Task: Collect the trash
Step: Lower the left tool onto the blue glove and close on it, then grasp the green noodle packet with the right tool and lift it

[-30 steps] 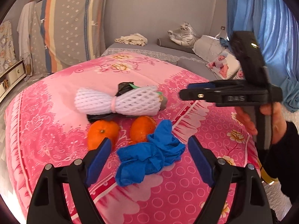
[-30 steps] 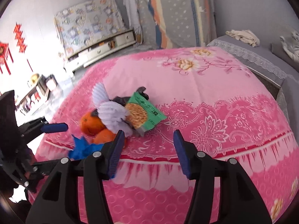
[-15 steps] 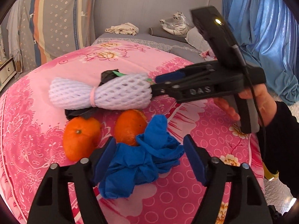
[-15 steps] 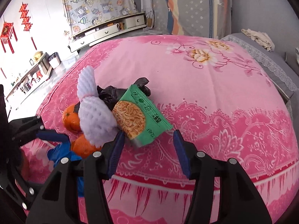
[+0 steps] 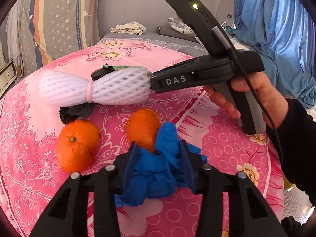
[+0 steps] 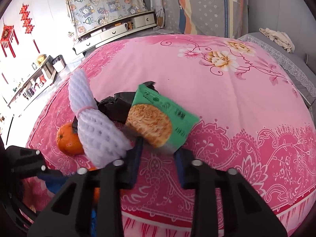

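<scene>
**Inspector A:** We find the trash heaped on the pink bedspread (image 6: 227,102) toward its near edge. The left gripper (image 5: 159,158) has its jaws closing, with the crumpled blue glove (image 5: 156,175) between them; the pads already sit against the glove's sides. The right gripper (image 6: 158,148) is closing too, on the lower corner of the green noodle packet (image 6: 158,118).

**Inspector B:** Agreed. We judge both grasps to be mid-closure. On the left, one orange (image 5: 143,128) touches the glove just past the fingertips, and a second orange (image 5: 78,145) lies to its left. We would keep the pinch on the cloth alone and lift straight up, so that the fruit is not dragged along.

**Inspector A:** On the right, only the packet's corner is between the jaws. The white foam net (image 6: 94,126) presses against the outside of the left finger, and a black bag (image 6: 114,106) lies under the packet. A thin corner may slip; we would let the jaws close fully before lifting.

**Inspector B:** As to room: the bedspread beyond the packet is bare out to the far edge, with a grey cover (image 6: 280,45) past it. The two grippers stand close together, so we would part them while lifting.
</scene>
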### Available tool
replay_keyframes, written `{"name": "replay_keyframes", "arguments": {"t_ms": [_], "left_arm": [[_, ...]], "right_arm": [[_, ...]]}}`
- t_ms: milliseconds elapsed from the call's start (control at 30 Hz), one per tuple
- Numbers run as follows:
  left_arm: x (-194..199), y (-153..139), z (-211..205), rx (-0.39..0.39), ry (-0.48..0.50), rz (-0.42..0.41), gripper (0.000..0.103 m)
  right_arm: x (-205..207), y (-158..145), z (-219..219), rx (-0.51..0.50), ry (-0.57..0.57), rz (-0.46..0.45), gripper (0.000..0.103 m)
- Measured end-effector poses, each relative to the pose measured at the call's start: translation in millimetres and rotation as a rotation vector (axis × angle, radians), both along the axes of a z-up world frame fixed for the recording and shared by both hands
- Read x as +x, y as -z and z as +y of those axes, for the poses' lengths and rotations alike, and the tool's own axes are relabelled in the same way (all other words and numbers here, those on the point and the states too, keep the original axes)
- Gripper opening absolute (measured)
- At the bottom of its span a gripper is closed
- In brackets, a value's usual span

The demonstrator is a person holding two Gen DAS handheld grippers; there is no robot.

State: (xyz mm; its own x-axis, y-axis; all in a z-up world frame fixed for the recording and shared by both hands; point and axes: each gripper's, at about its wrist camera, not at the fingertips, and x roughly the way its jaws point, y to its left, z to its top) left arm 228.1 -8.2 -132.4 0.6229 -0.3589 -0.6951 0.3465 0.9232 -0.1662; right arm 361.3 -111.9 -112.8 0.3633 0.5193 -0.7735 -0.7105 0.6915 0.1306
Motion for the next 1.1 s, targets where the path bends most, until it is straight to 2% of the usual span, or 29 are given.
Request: {"name": "replay_keyframes", "arguments": {"t_ms": [100,300,767,1100], "left_arm": [[0.9,0.2,4.2,-0.013,-0.020,0.006,0.030],[0.7,-0.6,6.2,-0.011,-0.026,0.007,0.018],[-18.8,-6.7,7.5,-0.013,-0.004,0.019,0.011],[-29.8,-18.7,23.4,-0.062,-0.030,0.019,0.008]], "right_arm": [[0.1,-0.3,0.4,0.007,0.020,-0.012,0.009],[0.3,-8.7,-4.8,0.033,0.050,-0.042,0.003],[-3.2,-20.5,-28.3,0.057,0.111,-0.072,0.003],[-17.6,-37.3,-36.9,0.102,0.127,-0.102,0.003]]}}
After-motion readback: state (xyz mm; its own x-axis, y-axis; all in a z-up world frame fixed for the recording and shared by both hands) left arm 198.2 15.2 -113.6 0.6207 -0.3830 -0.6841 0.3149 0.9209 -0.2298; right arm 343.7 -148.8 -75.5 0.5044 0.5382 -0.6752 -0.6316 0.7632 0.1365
